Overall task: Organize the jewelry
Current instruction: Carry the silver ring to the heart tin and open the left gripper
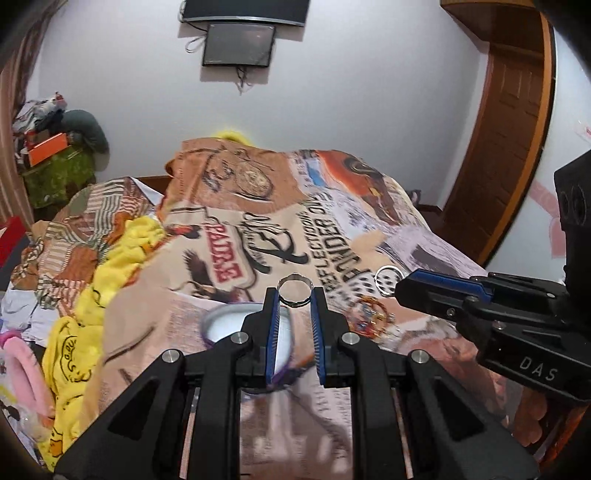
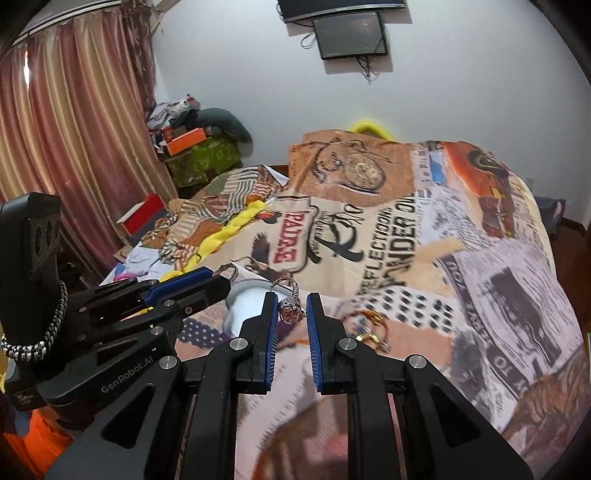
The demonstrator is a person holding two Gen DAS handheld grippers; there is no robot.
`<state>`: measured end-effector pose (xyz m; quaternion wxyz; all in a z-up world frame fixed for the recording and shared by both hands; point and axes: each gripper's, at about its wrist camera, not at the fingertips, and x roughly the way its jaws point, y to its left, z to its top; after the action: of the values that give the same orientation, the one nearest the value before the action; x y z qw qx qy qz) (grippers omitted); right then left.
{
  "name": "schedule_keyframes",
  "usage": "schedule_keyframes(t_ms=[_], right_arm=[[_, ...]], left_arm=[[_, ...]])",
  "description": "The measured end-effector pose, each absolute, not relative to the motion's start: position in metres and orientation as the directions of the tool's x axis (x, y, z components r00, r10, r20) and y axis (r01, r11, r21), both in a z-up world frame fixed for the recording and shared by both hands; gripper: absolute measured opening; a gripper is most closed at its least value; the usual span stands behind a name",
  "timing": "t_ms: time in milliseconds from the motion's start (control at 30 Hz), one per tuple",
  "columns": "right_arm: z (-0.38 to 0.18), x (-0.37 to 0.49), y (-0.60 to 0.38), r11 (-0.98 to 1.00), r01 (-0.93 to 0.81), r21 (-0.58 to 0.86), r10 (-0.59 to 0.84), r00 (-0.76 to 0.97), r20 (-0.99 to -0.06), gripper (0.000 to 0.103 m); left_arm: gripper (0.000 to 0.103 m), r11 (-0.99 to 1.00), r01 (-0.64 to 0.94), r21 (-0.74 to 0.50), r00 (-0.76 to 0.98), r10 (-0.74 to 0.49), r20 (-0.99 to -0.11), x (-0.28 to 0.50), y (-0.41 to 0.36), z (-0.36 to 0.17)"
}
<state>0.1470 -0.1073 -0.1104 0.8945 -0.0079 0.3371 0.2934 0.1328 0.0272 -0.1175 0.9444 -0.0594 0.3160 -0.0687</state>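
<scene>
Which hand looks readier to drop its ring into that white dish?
Probably the left: the left gripper holds its silver ring right above the white dish. The right gripper, with the gemstone ring, sits farther aside.

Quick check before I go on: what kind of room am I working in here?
Most likely a bedroom: you are working over a bed under a printed bedspread, with curtains at one side and a wall-mounted screen facing it.

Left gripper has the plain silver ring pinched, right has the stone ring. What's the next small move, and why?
Probably lower the left gripper toward the white dish just below and release there. Its silver band sits pinched at the fingertips, the dish lies under the fingers, and the right gripper, holding the stone ring, is beside it and can follow.
</scene>
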Motion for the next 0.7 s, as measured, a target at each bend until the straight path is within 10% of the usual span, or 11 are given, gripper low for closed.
schedule_keyframes(t_ms=[700], right_arm=[[-0.161, 0.204, -0.036, 0.791, -0.585, 0.182, 0.485, 0.417, -0.768, 0.014]], left_arm=[[0.016, 0.971, 0.048, -0.232, 0.682, -0.202, -0.703, 0.180, 0.081, -0.188]])
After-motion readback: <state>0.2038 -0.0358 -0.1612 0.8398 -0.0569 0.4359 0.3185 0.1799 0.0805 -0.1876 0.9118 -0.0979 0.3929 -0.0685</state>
